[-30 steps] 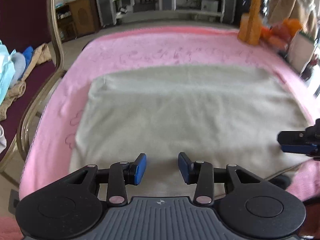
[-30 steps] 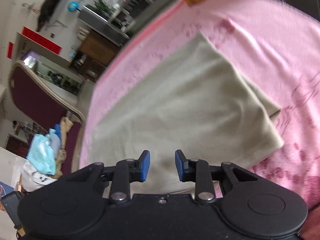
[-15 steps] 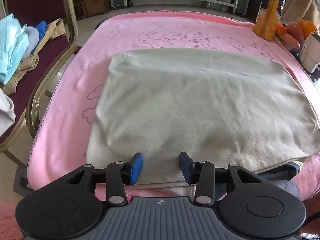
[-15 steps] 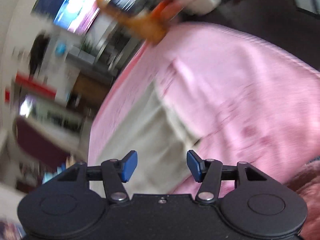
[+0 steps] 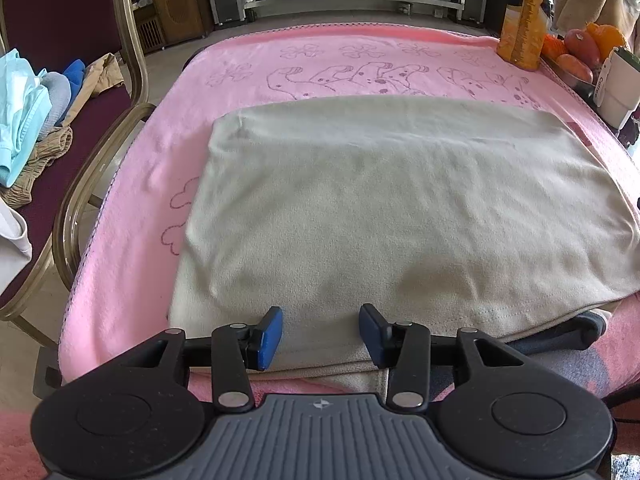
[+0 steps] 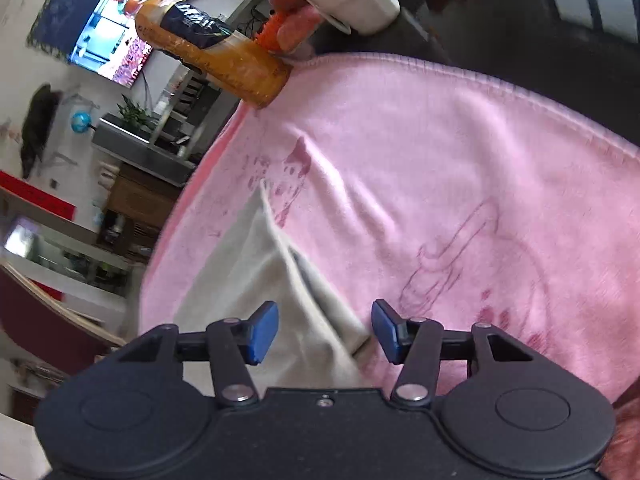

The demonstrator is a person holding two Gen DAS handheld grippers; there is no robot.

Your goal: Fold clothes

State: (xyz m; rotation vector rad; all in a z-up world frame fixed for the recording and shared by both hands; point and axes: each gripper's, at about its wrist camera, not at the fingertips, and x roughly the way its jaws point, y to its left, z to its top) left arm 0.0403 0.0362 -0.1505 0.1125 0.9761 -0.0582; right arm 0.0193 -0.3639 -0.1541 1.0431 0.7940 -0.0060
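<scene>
A beige folded garment lies flat on a pink printed towel that covers the table. My left gripper is open and empty, its blue pads over the garment's near hem. In the right wrist view the garment's right-hand layered edge runs between my right gripper's open blue pads, which hold nothing. The right gripper's black arm shows under the garment's near right corner in the left wrist view.
A chair with a pile of clothes stands left of the table. An orange bottle, fruit and a white cup stand at the far right corner. The bottle also shows in the right wrist view.
The right gripper swung from above the garment out to its right edge and opened wider. The left gripper drew back and tilted down toward the near hem.
</scene>
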